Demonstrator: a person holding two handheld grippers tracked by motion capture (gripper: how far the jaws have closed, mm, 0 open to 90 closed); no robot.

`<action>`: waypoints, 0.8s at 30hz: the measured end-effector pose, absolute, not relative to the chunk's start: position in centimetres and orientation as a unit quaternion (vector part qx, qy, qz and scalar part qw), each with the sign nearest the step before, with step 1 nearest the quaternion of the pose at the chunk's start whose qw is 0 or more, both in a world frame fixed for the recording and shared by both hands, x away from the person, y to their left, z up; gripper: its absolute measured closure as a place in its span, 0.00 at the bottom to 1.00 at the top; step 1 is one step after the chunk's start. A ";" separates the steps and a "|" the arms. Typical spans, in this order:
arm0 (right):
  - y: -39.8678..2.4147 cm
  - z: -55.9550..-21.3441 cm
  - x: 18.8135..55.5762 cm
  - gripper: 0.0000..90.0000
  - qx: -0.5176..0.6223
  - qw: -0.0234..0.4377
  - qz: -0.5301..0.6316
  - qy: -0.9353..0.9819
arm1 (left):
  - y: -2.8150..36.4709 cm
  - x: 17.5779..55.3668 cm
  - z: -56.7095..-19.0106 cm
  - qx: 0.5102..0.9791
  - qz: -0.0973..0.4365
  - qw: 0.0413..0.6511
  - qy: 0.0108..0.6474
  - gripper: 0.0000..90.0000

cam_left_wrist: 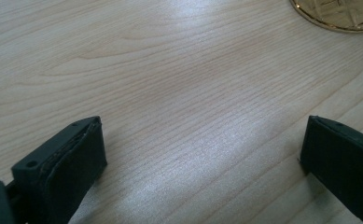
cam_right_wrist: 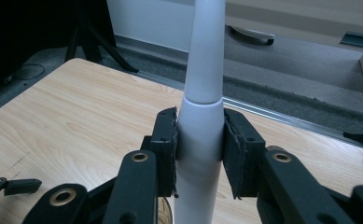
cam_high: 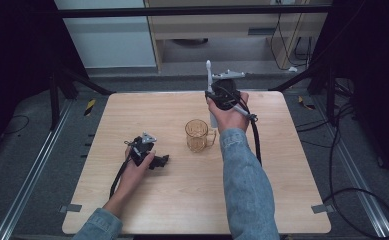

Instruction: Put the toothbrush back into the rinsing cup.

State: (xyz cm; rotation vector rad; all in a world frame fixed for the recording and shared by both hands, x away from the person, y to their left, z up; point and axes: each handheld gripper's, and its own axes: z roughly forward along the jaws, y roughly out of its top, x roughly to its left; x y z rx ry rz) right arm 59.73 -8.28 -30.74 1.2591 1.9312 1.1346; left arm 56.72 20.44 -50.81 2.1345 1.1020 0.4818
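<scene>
The white toothbrush point(cam_right_wrist: 202, 93) stood upright between the jaws of your right gripper point(cam_right_wrist: 200, 154) — the pads pressed on its thicker lower body from both sides, so that claw was closed on it. The toothbrush looked like an electric one: a smooth white handle, a seam, then a slimmer neck going up; its head rose out of the right gripper view. In the high view you held it above the far side of the table point(cam_high: 282, 200), its thin tip pointing up and its lower end coming down below your right hand point(cam_high: 229, 112), just behind the cup.

The amber glass cup point(cam_high: 197, 135) stood on the table near the middle, upright, with its handle toward your right arm. It had a cut pattern on the wall, and I could not see anything inside it. I could read no label or writing on the cup or the toothbrush.

Your left gripper point(cam_left_wrist: 202, 154) rested low on the wood at your left, well apart from the cup — its jaws stood wide with only bare table between them.
</scene>
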 end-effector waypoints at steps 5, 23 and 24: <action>-7.7 -31.2 60.0 0.75 0.469 0.280 0.429 0.720 | 20.4 56.7 -50.8 0.820 0.185 0.339 0.423 0.00; -6.0 -32.0 60.6 0.75 0.463 0.277 0.433 0.722 | 20.5 56.8 -50.8 0.820 0.185 0.339 0.423 0.00; -5.9 -32.0 60.7 0.75 0.462 0.278 0.434 0.722 | 20.5 56.8 -50.8 0.820 0.185 0.338 0.423 0.00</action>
